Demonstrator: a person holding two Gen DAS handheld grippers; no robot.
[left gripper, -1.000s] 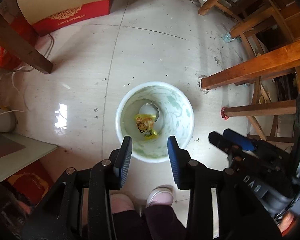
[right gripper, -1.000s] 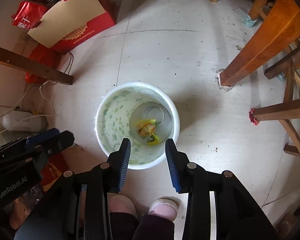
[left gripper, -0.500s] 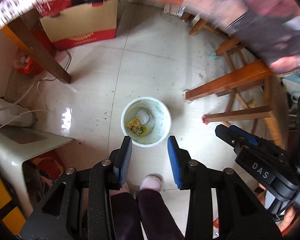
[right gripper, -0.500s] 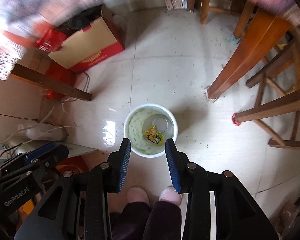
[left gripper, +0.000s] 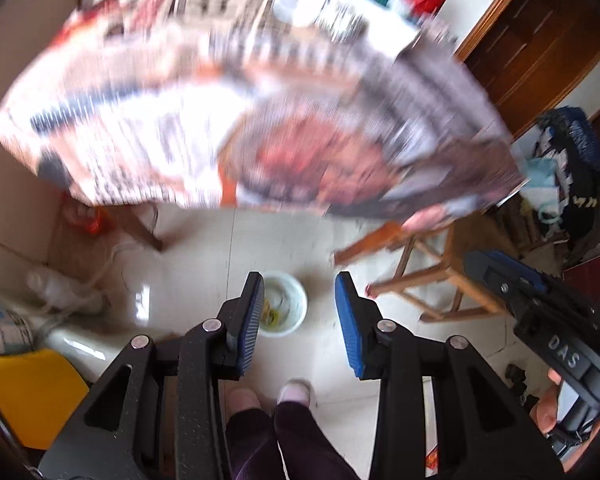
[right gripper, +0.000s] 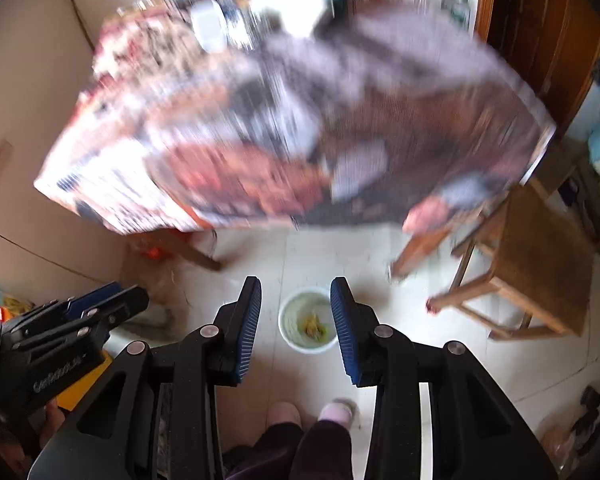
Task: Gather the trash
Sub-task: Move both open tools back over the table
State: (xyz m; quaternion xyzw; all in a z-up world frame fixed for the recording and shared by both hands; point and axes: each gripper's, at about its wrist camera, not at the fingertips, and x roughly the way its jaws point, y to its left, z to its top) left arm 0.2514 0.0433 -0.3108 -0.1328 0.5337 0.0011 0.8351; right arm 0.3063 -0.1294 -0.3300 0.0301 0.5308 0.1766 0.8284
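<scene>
1. A white waste bin (left gripper: 284, 306) stands on the tiled floor (left gripper: 204, 248), below and beyond the left gripper (left gripper: 298, 316), whose jaws are partly parted and empty.
2. Yellow wrappers (right gripper: 313, 326) lie inside the bin, framed between the right gripper (right gripper: 296, 320) fingers, likewise parted and empty.
3. A blurred, newspaper-covered table (left gripper: 260, 112) looms beyond.

Bin (right gripper: 308, 322) on floor (right gripper: 380, 256), wrapper (right gripper: 312, 325) inside; table (right gripper: 260, 120) beyond bin, stool (right gripper: 540, 240) right, feet (right gripper: 336, 410) near side.
</scene>
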